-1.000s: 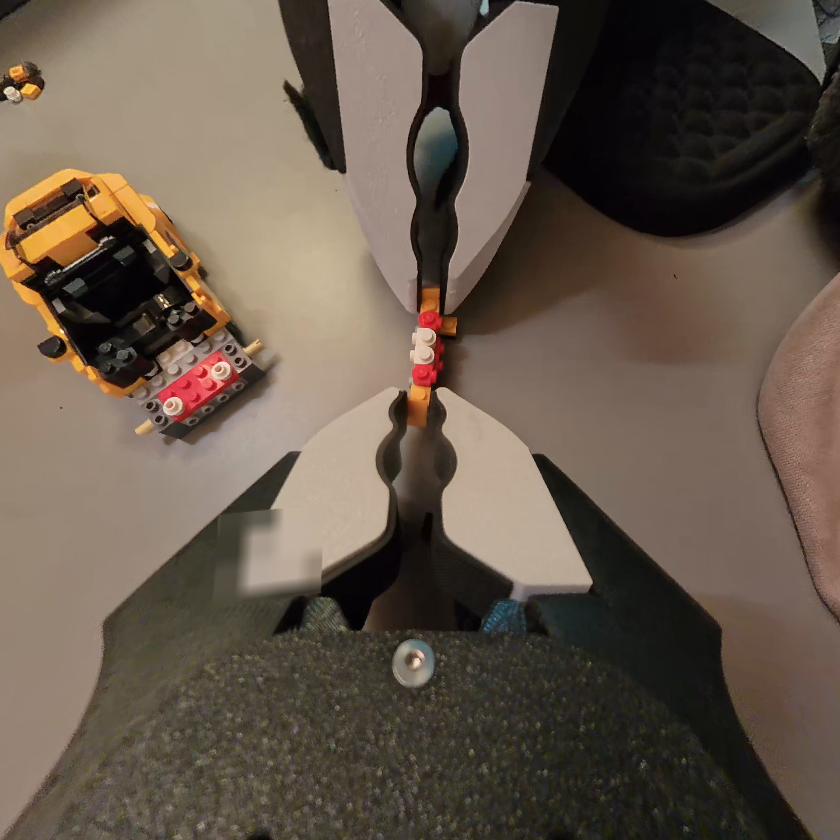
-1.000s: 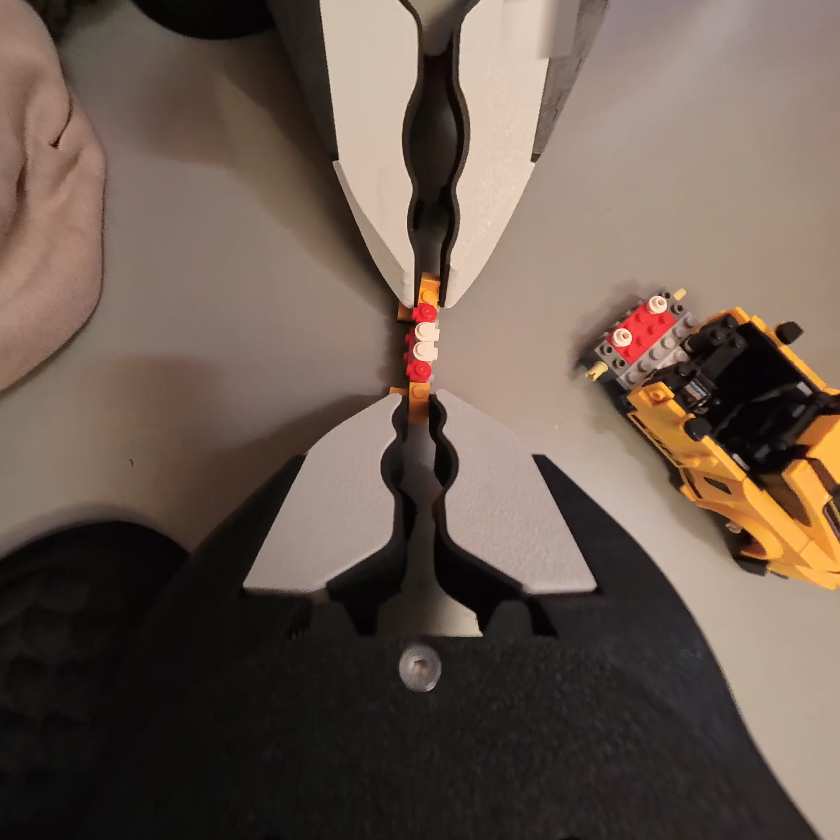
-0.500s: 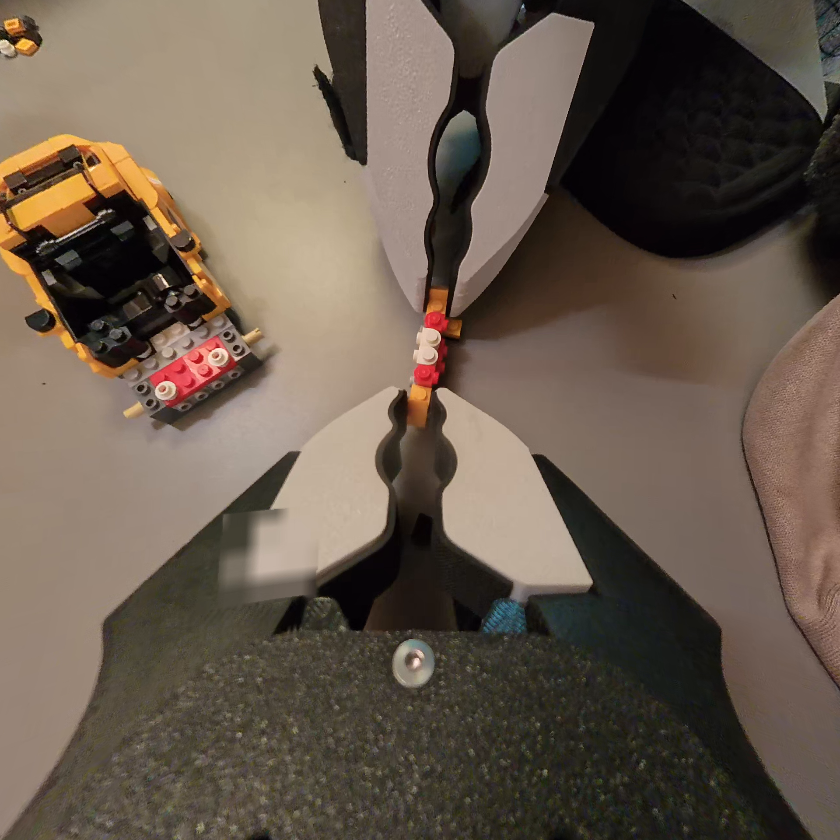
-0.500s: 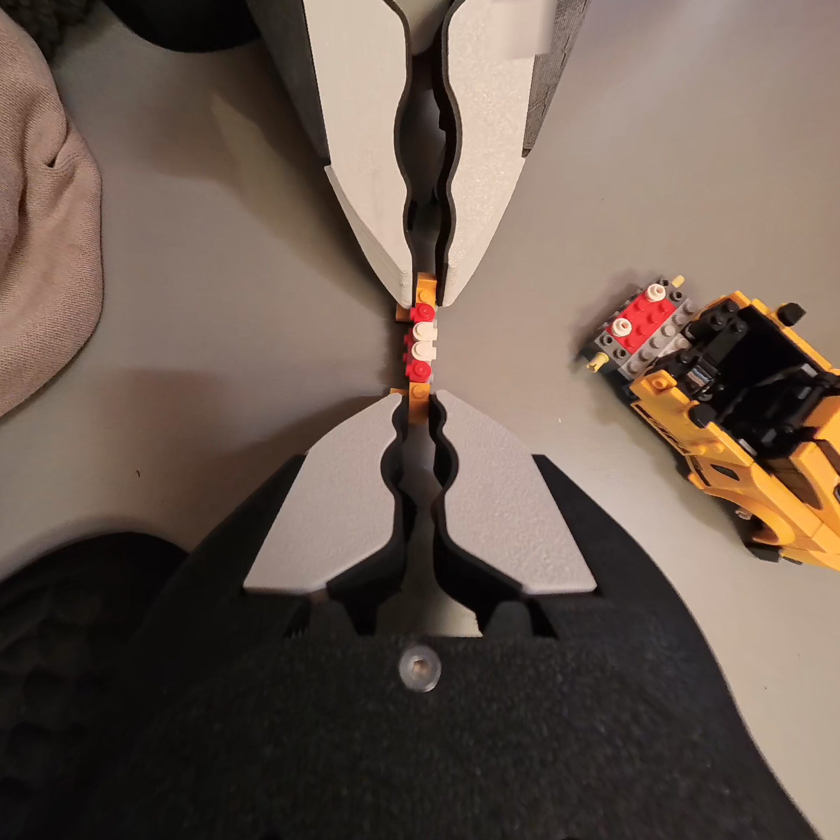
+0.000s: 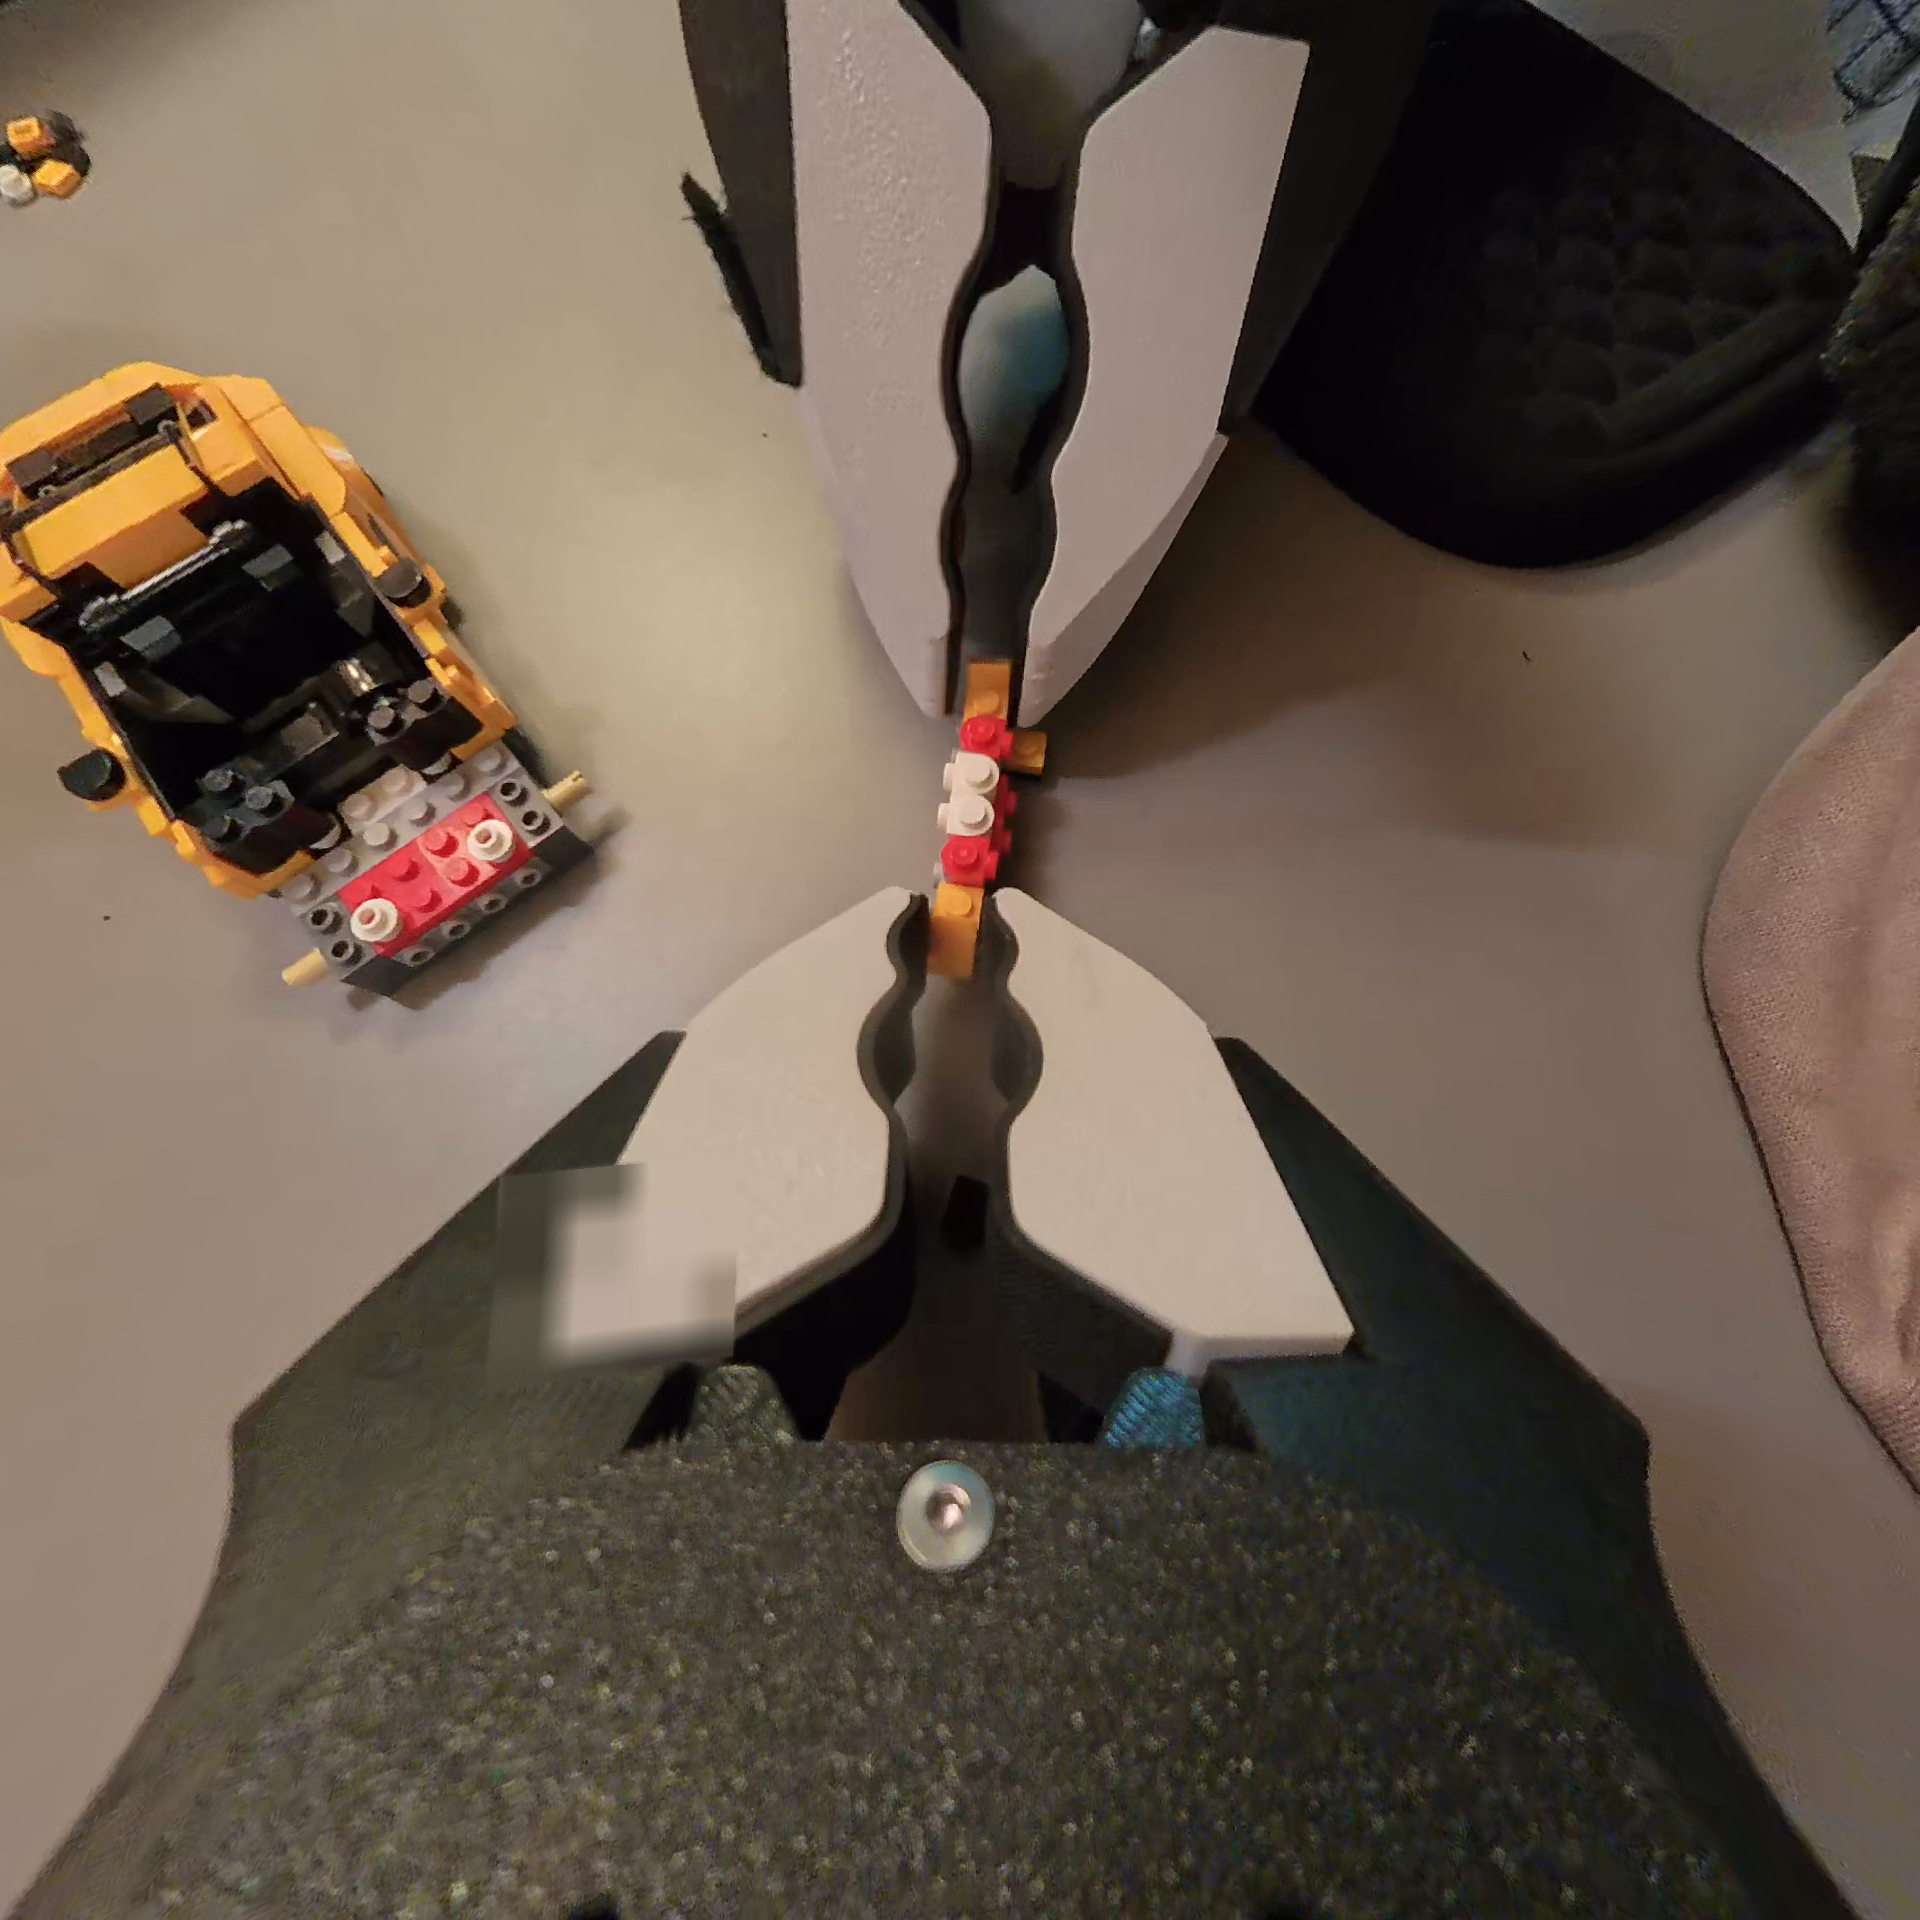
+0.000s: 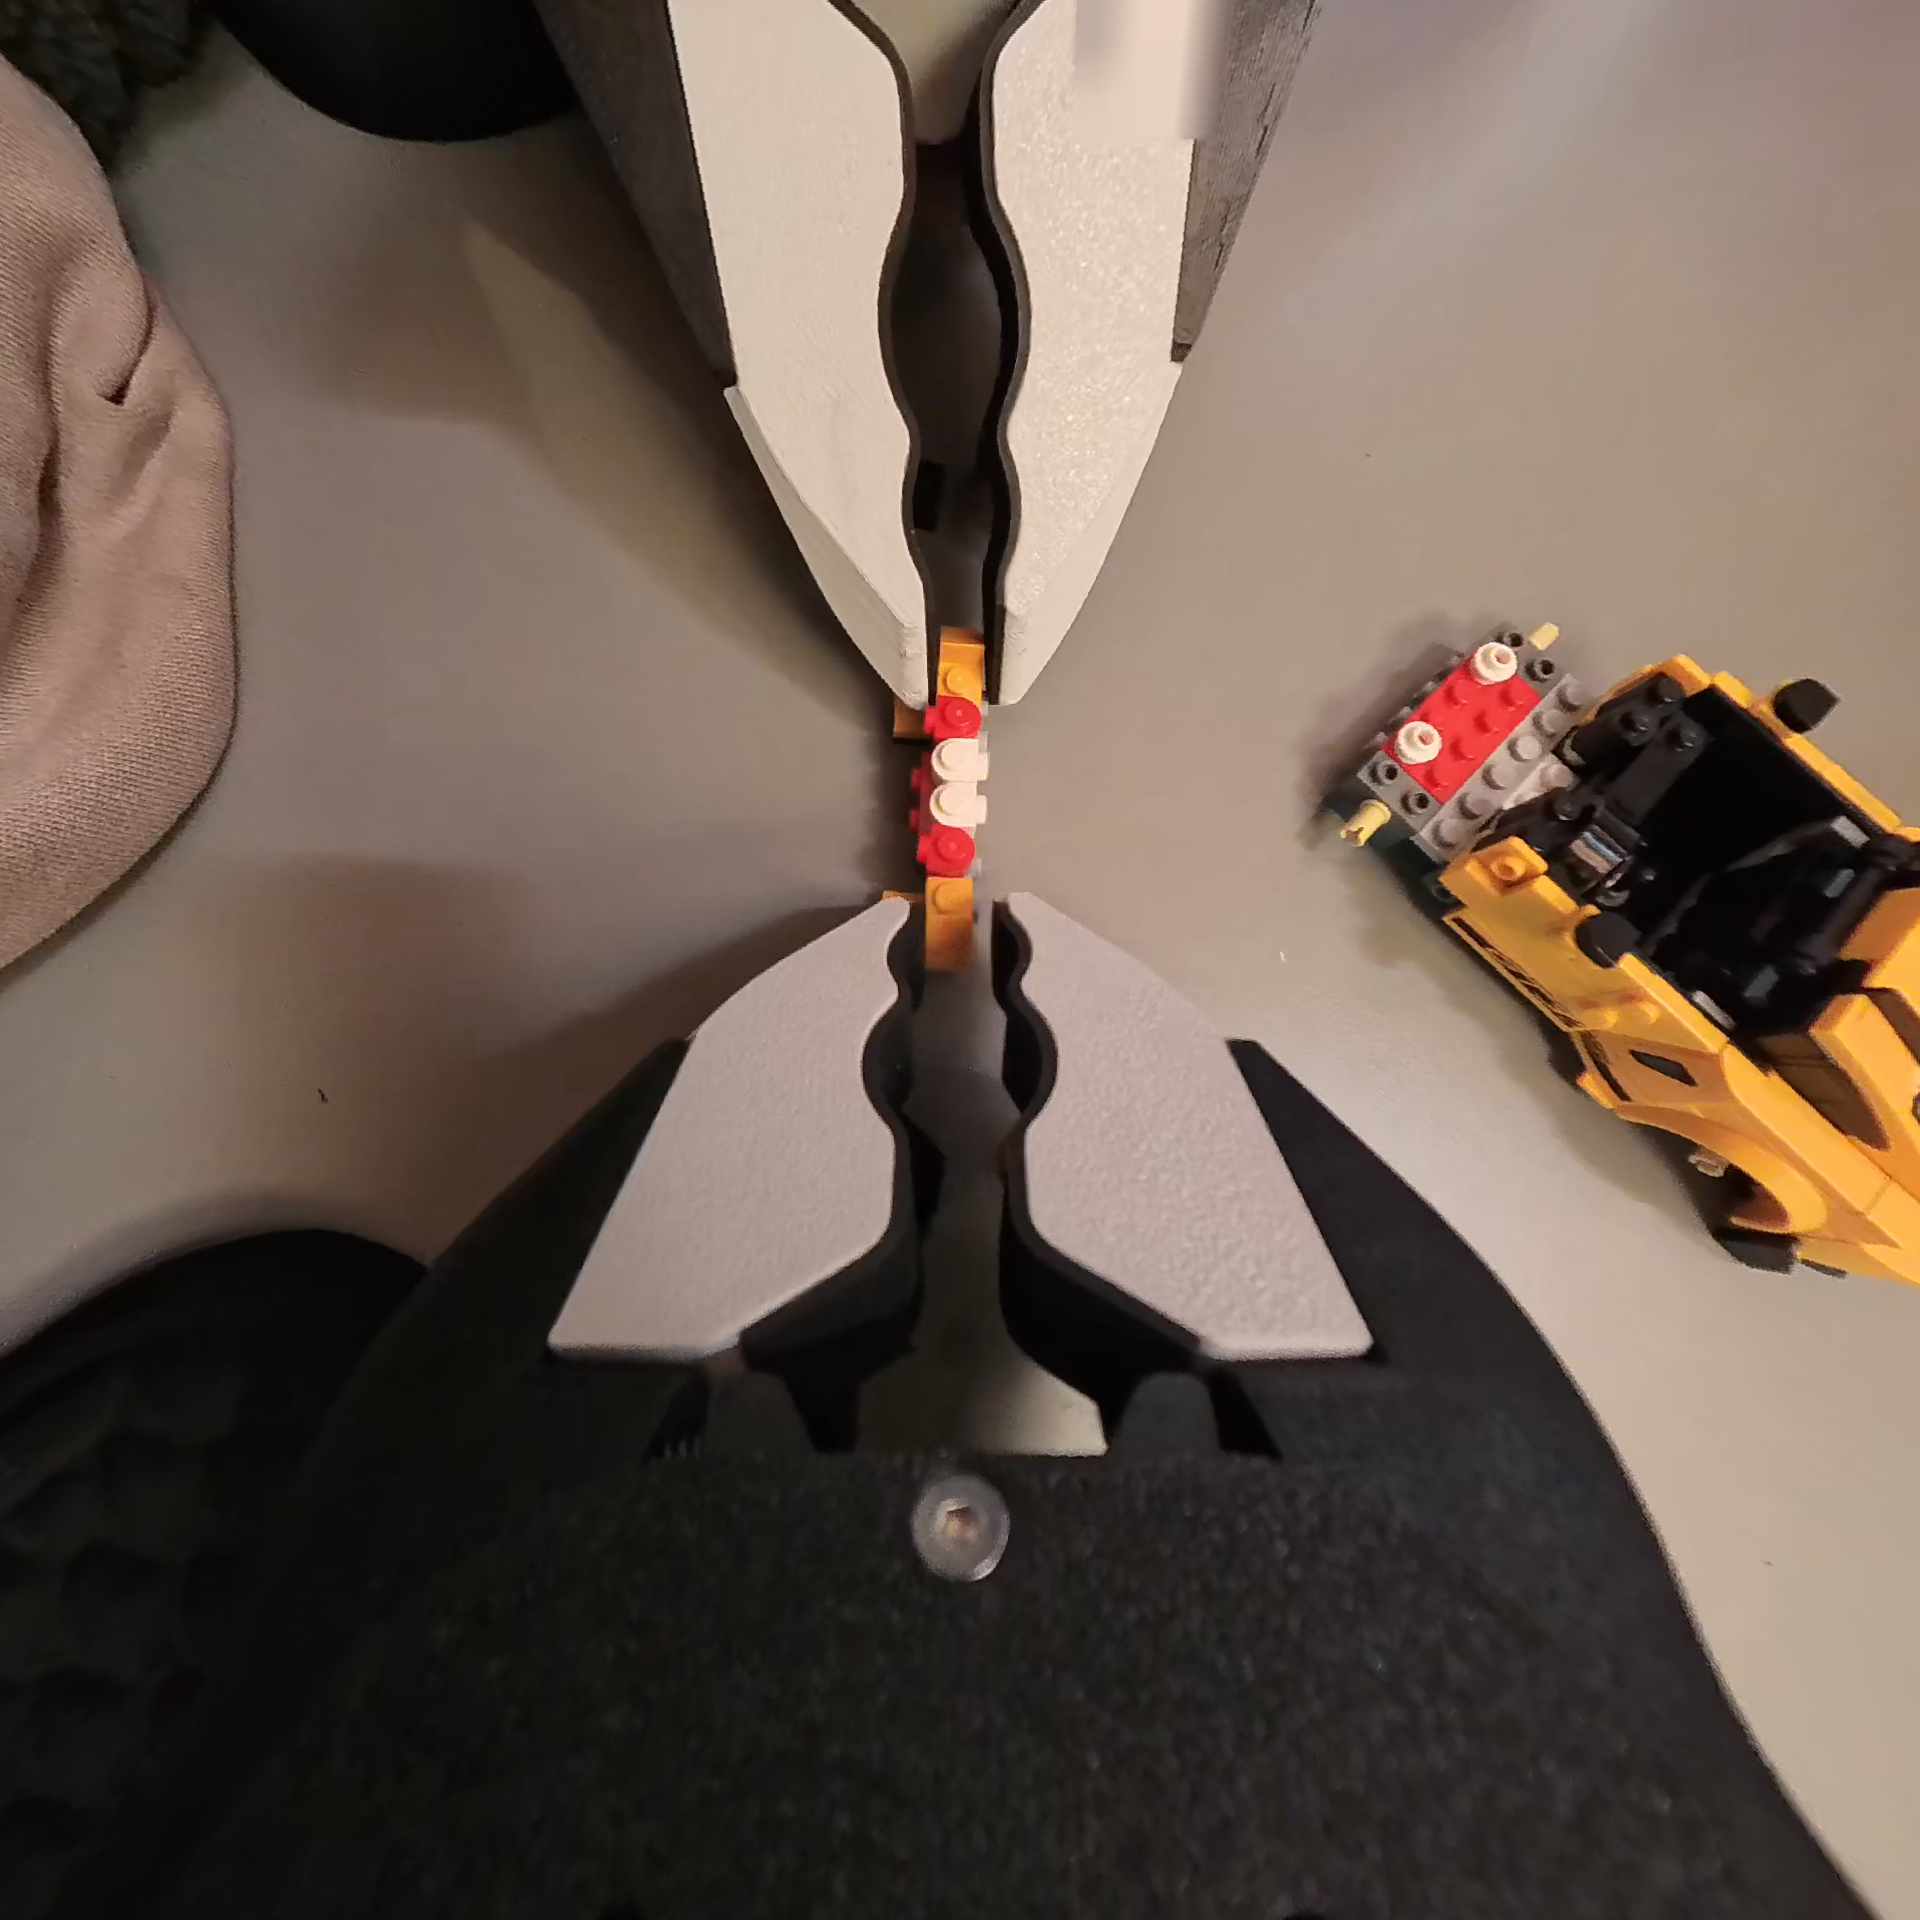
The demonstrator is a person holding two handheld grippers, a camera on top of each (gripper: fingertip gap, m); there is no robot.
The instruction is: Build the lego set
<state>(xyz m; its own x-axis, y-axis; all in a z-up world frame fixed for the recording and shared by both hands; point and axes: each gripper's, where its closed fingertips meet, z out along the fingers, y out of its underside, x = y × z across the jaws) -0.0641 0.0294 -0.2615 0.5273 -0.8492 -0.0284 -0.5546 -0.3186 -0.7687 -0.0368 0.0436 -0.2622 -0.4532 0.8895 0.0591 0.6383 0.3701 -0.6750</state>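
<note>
In the left wrist view the left gripper (image 5: 954,914) reaches forward low over the grey table (image 5: 1351,852), its two pale fingers pinched on the near orange end of a slim brick strip (image 5: 975,821). That strip runs straight away from the camera, orange at both ends with red and white round-studded pieces between, held just above the tabletop. From the far side the right gripper (image 5: 987,696) points back toward the camera, nose to nose with the left, its fingers closed on the strip's far orange end. In the right wrist view the right gripper (image 6: 951,925) grips its end likewise. Off to the left in the left wrist view lies the orange and black lego car (image 5: 239,644), roof open, its red and grey studded end nearest. A beige cloth (image 5: 1829,1039) lies at the right edge, loose small bricks (image 5: 36,156) at the far left.
</note>
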